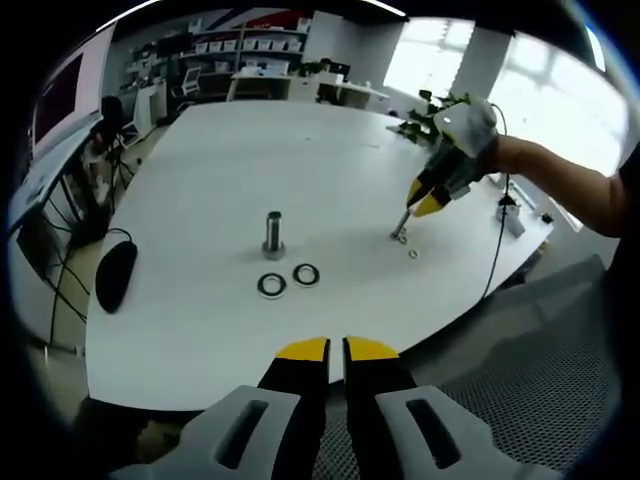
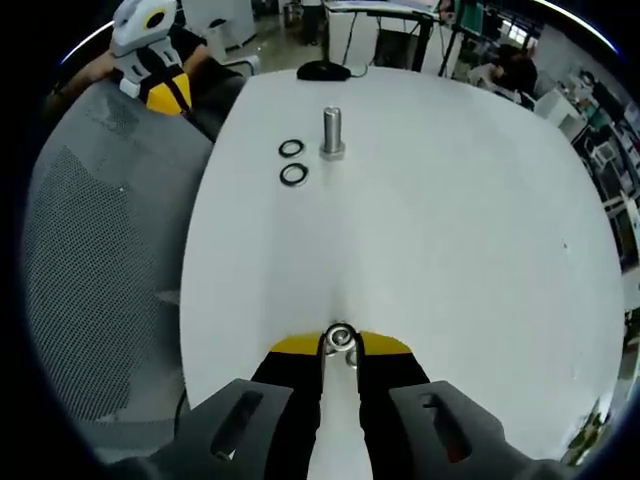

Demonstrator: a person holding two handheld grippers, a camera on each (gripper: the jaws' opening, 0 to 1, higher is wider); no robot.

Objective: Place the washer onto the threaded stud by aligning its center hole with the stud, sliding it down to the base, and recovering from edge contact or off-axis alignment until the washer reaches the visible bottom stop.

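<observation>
Washer pinched at the right gripper's tips; threaded stud stands bare on the white table.

Left gripper view: the left gripper (image 1: 336,349) hangs over the table (image 1: 200,330) edge, its jaws pressed nearly together with nothing between them. The stud (image 1: 273,233) stands upright, long axis vertical, with two dark rings (image 1: 271,285) just beside its base. The right gripper (image 1: 410,217) tips touch down well apart from the stud. Right gripper view: that gripper (image 2: 340,343) pinches the washer (image 2: 340,338), its hole facing the camera; another small washer (image 2: 351,358) lies just below it.
</observation>
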